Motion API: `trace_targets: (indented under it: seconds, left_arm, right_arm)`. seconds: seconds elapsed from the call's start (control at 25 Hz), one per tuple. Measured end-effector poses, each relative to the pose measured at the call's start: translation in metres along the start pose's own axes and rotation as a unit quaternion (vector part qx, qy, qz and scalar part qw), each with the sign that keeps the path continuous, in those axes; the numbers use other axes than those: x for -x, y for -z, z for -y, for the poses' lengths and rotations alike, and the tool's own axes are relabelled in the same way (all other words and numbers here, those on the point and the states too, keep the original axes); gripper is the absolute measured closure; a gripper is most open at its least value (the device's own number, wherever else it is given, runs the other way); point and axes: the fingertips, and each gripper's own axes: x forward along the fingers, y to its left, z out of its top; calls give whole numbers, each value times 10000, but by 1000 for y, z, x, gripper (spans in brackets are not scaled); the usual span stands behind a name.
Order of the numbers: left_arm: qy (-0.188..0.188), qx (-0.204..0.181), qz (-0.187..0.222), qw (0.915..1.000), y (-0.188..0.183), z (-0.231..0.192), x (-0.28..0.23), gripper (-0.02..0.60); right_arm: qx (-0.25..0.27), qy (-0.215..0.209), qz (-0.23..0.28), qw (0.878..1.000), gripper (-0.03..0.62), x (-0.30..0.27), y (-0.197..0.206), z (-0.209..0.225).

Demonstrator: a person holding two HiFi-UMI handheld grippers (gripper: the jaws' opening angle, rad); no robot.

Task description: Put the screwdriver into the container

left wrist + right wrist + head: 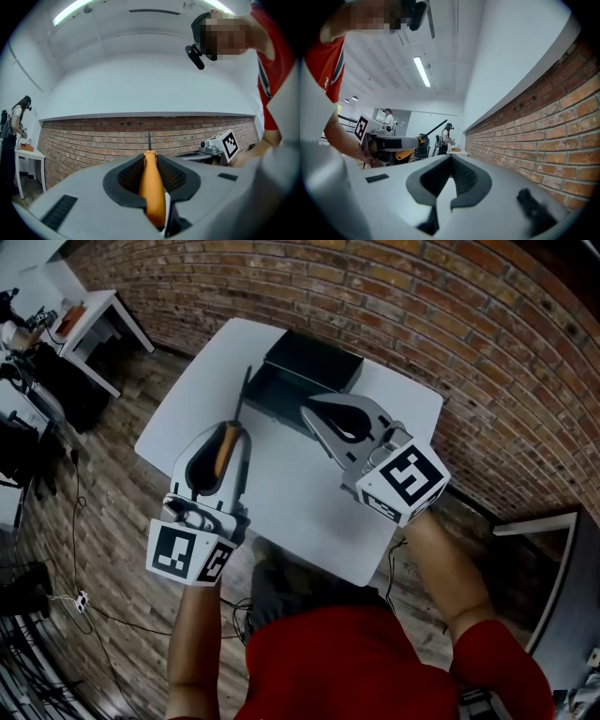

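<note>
The screwdriver (223, 450) has an orange handle and a thin dark shaft that points toward the black open container (314, 367) at the table's far side. My left gripper (236, 427) is shut on the handle; in the left gripper view the handle (152, 187) lies between the pads, and the shaft tip sticks out ahead. My right gripper (307, 411) hovers just in front of the container's near wall, its jaw tips together with nothing between them (451, 157). The right gripper view shows the left gripper (389, 143) carrying the screwdriver (401, 153).
The white table (300, 512) stands on a wood floor beside a curved brick wall (469, 324). A smaller white table (94, 315) with items sits at the far left. Cables lie on the floor at left. People stand in the background (445, 136).
</note>
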Motion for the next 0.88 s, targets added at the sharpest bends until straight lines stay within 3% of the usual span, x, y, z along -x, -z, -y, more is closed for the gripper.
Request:
trace_targets:
  seconds: [0.16,0.44,0.6,0.88]
  left_arm:
    - [142,3,1,9999,5,-15,-13,491]
    - [762,-126,-152,9969,24,-56,-44,491]
    - [1323,-8,-26,9912,29,-74,-64,491]
    - [1997,-270,-254,9792,52,-105,-96,491]
  right_arm:
    - [52,94,-66,9999,563,-14,4,5]
    - [98,577,-238,9980,563,-52,13,33]
    - [87,937,-439,9946,563,-65,25,44]
    - [77,1363,-785,9875,563,-85,42,64]
